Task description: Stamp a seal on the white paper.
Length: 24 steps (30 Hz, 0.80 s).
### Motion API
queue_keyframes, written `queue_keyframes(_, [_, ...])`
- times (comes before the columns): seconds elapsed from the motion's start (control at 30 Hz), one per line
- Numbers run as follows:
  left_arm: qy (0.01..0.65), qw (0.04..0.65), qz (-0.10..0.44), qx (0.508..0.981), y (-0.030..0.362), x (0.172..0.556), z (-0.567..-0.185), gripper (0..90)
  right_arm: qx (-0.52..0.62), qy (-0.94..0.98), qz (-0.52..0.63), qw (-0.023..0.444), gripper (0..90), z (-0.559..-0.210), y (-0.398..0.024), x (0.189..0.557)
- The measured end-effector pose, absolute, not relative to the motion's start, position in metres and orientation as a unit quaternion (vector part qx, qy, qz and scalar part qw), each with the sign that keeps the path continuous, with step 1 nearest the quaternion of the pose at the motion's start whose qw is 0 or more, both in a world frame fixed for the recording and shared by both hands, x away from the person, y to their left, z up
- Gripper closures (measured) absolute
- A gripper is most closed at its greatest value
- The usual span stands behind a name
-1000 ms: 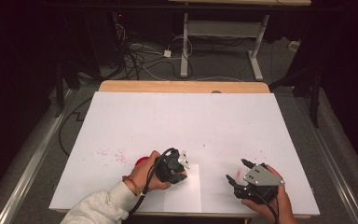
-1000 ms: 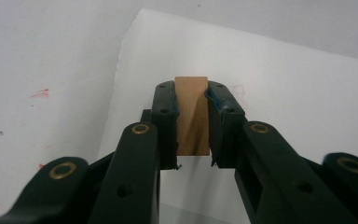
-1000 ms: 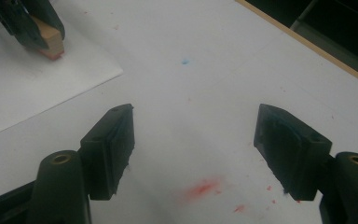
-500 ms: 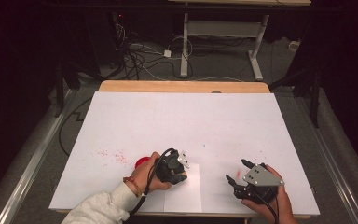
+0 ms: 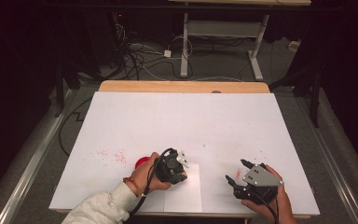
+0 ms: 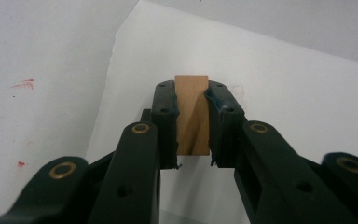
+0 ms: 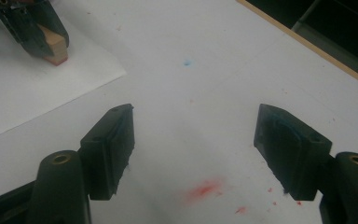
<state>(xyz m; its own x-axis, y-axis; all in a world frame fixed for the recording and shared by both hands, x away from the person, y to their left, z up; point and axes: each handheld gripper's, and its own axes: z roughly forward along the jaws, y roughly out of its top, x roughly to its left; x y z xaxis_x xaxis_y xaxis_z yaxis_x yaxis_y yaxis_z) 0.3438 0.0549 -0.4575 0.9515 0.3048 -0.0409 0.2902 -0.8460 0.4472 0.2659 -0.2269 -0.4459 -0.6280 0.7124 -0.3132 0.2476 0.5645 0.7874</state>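
we see the left gripper near the front edge of the white table, its jaws clamped on a small wooden block. in the left gripper view the block stands upright between the two jaws, its far end showing past their tips, over a sheet of white paper. in the right gripper view the block's lower face looks reddish and sits at or just above the paper; we cannot tell whether it touches. the right gripper rests at the front right of the table, well apart from the block, its jaws spread wide with nothing between them. a red smear marks the table just ahead of those jaws. in the high view a round red object lies just beside the left hand, partly hidden behind it.
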Motion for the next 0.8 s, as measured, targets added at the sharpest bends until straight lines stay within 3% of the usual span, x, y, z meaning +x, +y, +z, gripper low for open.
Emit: queue_keyframes(0.8, [0.154,0.225,0.025,0.962,0.0530,0.3414,-0.4579,73.8,0.291,0.826,0.364,0.317,29.4,-0.4462,-0.2269,0.2661])
